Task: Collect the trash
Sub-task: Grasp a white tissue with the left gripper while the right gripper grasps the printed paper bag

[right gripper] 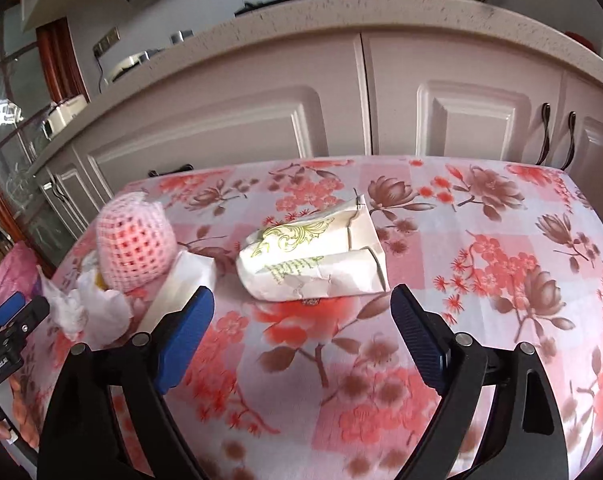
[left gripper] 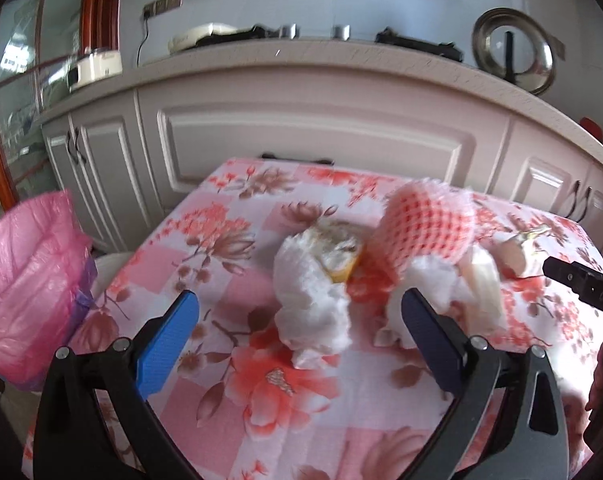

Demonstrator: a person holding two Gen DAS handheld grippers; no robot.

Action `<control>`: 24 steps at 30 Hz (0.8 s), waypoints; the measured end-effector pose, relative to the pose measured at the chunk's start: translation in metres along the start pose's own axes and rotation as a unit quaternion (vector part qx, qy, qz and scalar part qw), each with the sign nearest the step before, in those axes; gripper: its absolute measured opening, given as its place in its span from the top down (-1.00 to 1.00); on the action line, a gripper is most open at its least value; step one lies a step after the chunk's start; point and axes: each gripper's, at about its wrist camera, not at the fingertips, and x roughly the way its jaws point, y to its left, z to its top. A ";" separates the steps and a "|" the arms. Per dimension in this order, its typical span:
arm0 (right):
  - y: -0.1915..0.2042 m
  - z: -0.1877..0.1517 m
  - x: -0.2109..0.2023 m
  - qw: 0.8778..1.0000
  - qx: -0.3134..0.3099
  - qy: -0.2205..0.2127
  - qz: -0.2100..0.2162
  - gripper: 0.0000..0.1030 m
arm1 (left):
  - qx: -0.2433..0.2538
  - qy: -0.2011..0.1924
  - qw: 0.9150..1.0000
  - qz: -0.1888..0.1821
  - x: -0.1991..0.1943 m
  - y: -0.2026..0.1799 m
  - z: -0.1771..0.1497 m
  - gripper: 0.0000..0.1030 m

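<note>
Both hand-held grippers (left gripper: 299, 312) (right gripper: 301, 306) wide open, empty

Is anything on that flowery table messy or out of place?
Yes. Litter lies loose on the floral tablecloth: crumpled white tissues, a pink foam fruit net tipped on its side, and a squashed paper cup lying flat. The pink bin bag waits beside the table.

Bright daylight; motion blur; fisheye-bent, dark corners

Pink bag (left gripper: 29, 280) cut by left edge; foam net (left gripper: 425, 228) motion-blurred.
</note>
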 end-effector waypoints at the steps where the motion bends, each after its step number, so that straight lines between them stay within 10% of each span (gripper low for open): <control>1: 0.001 0.003 0.006 1.000 -0.003 0.005 -0.004 -0.64 | -0.005 0.005 1.000 -0.001 0.004 0.003 -0.001 -0.91; 15: 0.001 0.022 0.057 0.996 -0.025 0.077 -0.027 -0.64 | 0.003 0.057 0.998 -0.003 0.043 -0.003 0.005 -0.68; 24: 0.001 0.028 0.058 0.996 -0.024 0.077 -0.026 -0.64 | 0.025 0.070 0.997 -0.009 0.048 -0.009 0.002 0.33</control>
